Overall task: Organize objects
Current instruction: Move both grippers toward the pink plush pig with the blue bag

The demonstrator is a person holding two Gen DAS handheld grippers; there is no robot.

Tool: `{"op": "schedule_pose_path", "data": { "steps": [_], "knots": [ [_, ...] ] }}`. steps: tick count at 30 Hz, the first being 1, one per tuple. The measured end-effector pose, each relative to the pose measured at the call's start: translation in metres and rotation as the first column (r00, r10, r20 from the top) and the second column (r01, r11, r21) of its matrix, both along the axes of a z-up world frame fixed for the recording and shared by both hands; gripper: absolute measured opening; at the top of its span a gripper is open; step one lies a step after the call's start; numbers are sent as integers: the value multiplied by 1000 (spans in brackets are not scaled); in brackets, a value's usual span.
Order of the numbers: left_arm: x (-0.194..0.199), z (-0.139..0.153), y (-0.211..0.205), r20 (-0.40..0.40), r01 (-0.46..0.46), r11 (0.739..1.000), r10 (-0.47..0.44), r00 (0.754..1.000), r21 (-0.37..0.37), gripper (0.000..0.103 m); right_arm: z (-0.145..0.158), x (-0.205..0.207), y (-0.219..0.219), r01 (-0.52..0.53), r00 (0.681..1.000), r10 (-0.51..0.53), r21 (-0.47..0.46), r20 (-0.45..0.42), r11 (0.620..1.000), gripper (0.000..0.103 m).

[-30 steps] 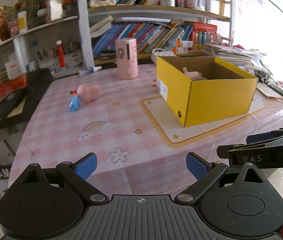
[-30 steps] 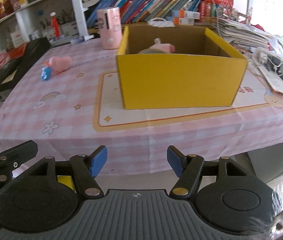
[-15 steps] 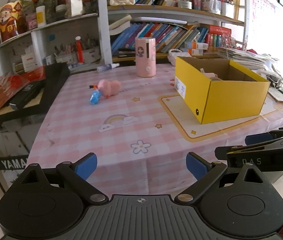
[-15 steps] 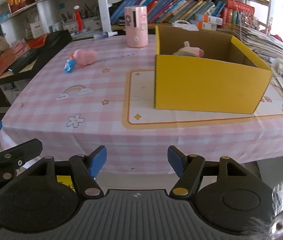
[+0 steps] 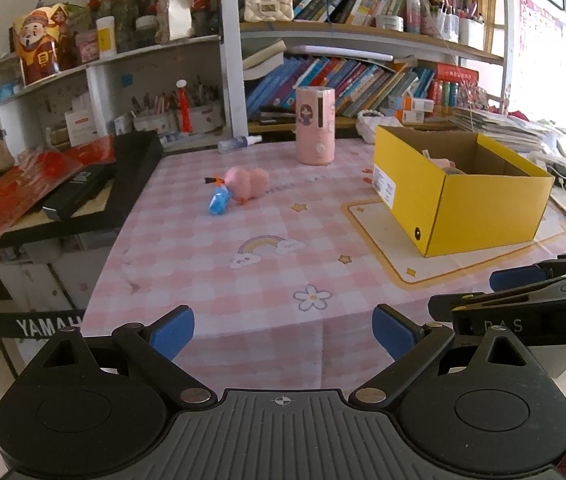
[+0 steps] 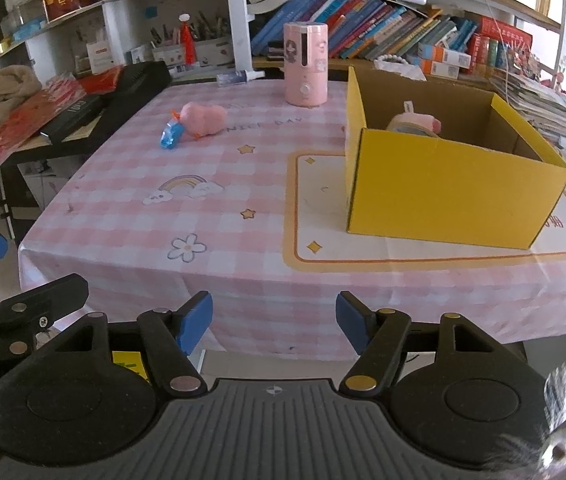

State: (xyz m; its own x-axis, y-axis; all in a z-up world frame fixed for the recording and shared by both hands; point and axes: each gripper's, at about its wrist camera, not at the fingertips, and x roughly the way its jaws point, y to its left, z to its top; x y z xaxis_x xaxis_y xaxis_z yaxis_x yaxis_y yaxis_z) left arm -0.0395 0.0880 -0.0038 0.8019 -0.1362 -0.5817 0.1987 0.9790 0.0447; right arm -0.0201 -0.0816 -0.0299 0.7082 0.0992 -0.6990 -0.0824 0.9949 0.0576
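A pink plush toy (image 5: 246, 182) and a small blue toy (image 5: 219, 201) lie side by side on the pink checked tablecloth (image 5: 211, 264); they also show in the right wrist view, the pink plush (image 6: 202, 119) and the blue toy (image 6: 171, 135). A yellow cardboard box (image 5: 463, 196) stands at the right on a cream mat, with a pink item inside (image 6: 415, 122). A pink cylinder (image 5: 315, 126) stands at the back. My left gripper (image 5: 282, 334) is open and empty before the table's front edge. My right gripper (image 6: 274, 326) is open and empty too.
Bookshelves (image 5: 363, 68) full of books and clutter rise behind the table. A black keyboard case (image 5: 95, 184) and red packets (image 5: 23, 184) lie on a stand at the left. Stacked papers (image 6: 543, 108) and cables sit at the right. A spray bottle (image 5: 239, 143) lies at the back.
Both grippers have drawn back from the table and risen; the table and box look farther away. Both stay open and empty. Nothing on the table has moved.
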Motion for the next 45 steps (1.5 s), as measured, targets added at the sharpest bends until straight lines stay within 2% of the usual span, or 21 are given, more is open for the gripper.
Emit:
{"op": "schedule_pose_path", "data": {
  "steps": [21,45],
  "knots": [
    [19,-1,24,16,-71,997,71,997,-4,97,1,26,30,-84,996,84,-11,18,996,67],
    [133,-7,26,-27,-143,990,143,989,-14,97,-3,157,36,-159,987,159,-19,-9,987,67]
  ]
}}
